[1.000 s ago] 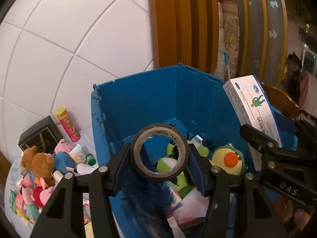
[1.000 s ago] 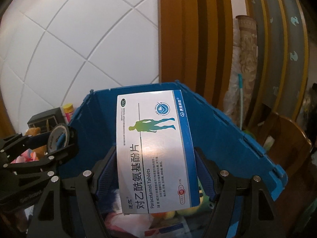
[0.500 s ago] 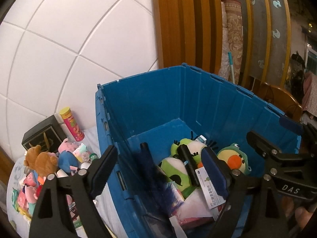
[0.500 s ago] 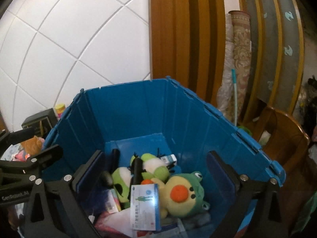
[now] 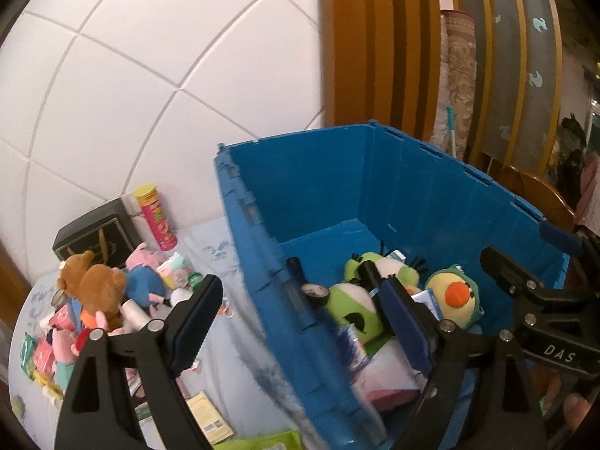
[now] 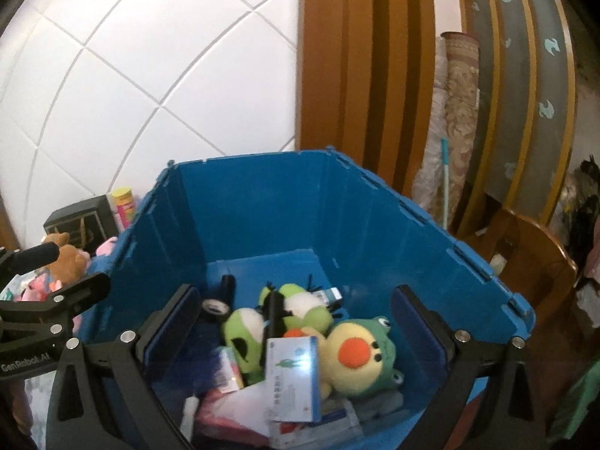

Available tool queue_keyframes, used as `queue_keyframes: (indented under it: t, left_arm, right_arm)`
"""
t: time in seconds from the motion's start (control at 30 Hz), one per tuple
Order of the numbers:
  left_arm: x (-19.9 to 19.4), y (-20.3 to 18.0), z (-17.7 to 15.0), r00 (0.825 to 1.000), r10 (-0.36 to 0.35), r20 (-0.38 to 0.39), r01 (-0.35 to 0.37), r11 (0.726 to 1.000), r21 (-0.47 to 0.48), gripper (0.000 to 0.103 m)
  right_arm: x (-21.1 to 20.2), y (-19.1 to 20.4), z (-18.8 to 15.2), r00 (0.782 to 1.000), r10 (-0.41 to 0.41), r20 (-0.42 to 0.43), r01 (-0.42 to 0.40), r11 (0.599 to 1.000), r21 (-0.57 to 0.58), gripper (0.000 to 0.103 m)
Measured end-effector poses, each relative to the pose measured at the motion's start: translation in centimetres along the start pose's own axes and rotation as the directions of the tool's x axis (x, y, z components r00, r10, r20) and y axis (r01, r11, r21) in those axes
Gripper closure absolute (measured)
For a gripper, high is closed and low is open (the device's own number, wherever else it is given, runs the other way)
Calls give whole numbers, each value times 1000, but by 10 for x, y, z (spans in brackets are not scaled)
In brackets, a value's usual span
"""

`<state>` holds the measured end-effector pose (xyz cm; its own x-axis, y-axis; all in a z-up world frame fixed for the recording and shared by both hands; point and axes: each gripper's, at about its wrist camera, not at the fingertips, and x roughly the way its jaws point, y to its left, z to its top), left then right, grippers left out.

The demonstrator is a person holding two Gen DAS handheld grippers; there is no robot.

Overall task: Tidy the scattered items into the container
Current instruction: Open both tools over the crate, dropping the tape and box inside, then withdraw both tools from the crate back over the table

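Right wrist view: the blue bin (image 6: 285, 210) fills the space beyond the jaws, and the right gripper (image 6: 296, 332) hangs over it with jaws spread wide and nothing between them. Past them, inside the bin, a yellow plush (image 6: 356, 356) lies toward the right jaw, a pill box (image 6: 292, 371) leans dead centre, green plushies (image 6: 262, 322) sit behind it, and a tape roll (image 6: 215, 307) rests just beyond the left jaw's tip.

Left wrist view: the left gripper (image 5: 300, 322) straddles the bin's near wall, jaws spread and empty, one jaw outside the bin, one over its contents. Off beyond the outer jaw lies the pile on the sheet: a black box (image 5: 93, 234), a brown bear (image 5: 97, 287), a pink tube (image 5: 155, 217) standing upright, all outside the bin.
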<state>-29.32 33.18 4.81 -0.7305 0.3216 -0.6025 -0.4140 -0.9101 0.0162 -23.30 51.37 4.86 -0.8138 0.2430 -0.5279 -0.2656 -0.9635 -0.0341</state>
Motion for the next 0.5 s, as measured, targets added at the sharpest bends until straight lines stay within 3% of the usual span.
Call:
queue_keyframes:
  t: [0.17,0.5]
  left_arm:
    - [-17,35,-16,1000,24,4,-24,999,-34,16]
    - [-56,142,-64,995,102,-3,-102,986,-129,16]
  right_arm:
    - [-13,37,-1,1000,23,11,-23,999,-28,0]
    - [-34,140,-15,996,86,10,-85,991,-102,0]
